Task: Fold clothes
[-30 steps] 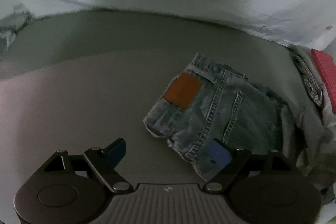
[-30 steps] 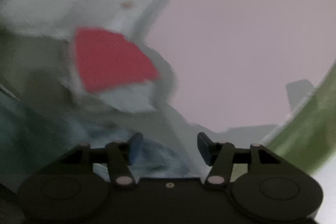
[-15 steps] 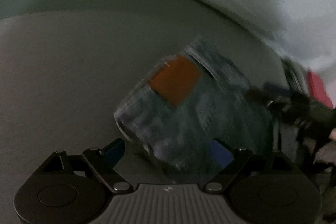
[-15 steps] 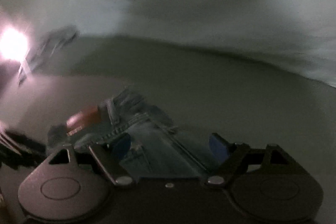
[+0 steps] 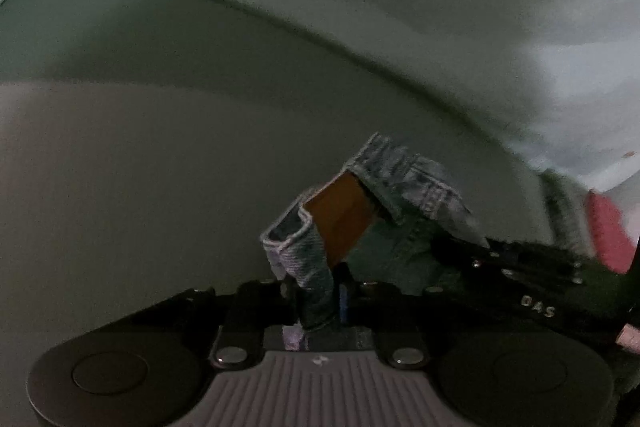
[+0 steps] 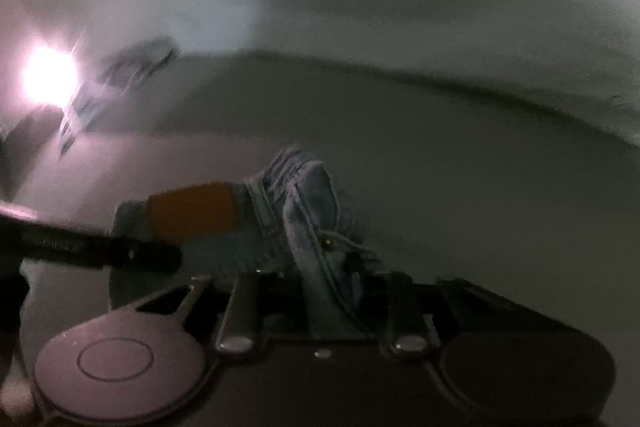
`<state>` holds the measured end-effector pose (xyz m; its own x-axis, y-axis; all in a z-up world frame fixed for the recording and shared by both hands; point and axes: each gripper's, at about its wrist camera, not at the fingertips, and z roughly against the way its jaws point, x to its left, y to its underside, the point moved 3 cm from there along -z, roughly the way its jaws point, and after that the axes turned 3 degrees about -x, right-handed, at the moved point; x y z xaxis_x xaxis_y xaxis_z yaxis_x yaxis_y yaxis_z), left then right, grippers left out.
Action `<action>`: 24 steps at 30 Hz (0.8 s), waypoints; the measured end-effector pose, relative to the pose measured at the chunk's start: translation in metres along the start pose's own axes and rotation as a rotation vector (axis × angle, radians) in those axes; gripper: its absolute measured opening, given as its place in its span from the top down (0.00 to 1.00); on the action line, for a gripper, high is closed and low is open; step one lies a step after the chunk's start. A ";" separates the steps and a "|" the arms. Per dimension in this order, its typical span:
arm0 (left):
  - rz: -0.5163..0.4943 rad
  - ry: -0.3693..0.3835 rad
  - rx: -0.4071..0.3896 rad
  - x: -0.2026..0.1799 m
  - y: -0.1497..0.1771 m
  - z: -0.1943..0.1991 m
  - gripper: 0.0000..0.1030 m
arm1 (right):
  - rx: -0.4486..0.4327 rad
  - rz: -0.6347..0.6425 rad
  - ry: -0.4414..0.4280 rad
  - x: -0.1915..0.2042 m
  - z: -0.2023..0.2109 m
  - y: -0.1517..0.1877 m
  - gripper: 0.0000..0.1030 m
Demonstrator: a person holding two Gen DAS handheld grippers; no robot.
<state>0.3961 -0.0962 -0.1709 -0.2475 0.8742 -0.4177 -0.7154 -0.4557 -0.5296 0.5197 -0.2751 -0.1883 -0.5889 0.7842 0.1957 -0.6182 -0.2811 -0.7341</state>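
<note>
The left gripper pinches a hem corner of the small faded blue denim shorts with an orange patch; the right gripper, jaws just closing, clamps the waistband side. The shorts sit mid-surface on the grey bed surface. Lifting both corners evenly should keep the fold straight.

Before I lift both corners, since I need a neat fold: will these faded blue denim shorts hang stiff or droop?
The faded blue denim shorts will probably droop, since the hem already curls above the left gripper. They look thick and layered, so the sag may be moderate. The cloth bunched in the right gripper suggests uneven hanging.
</note>
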 end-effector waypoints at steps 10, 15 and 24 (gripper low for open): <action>0.029 0.098 -0.320 0.064 -0.150 0.062 0.84 | -0.369 -0.013 0.041 0.101 -0.005 -0.169 0.81; -0.001 0.039 -0.481 0.143 -0.236 0.093 0.77 | -0.506 0.031 0.032 0.177 -0.047 -0.258 0.81; 0.085 -0.104 -0.381 0.344 -0.228 0.152 0.40 | -0.268 0.267 0.081 0.360 -0.185 -0.198 0.80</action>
<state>0.3748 0.3339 -0.0813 -0.3741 0.8344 -0.4048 -0.4008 -0.5391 -0.7407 0.5265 0.1653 -0.0933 -0.6611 0.7471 -0.0691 -0.2848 -0.3351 -0.8981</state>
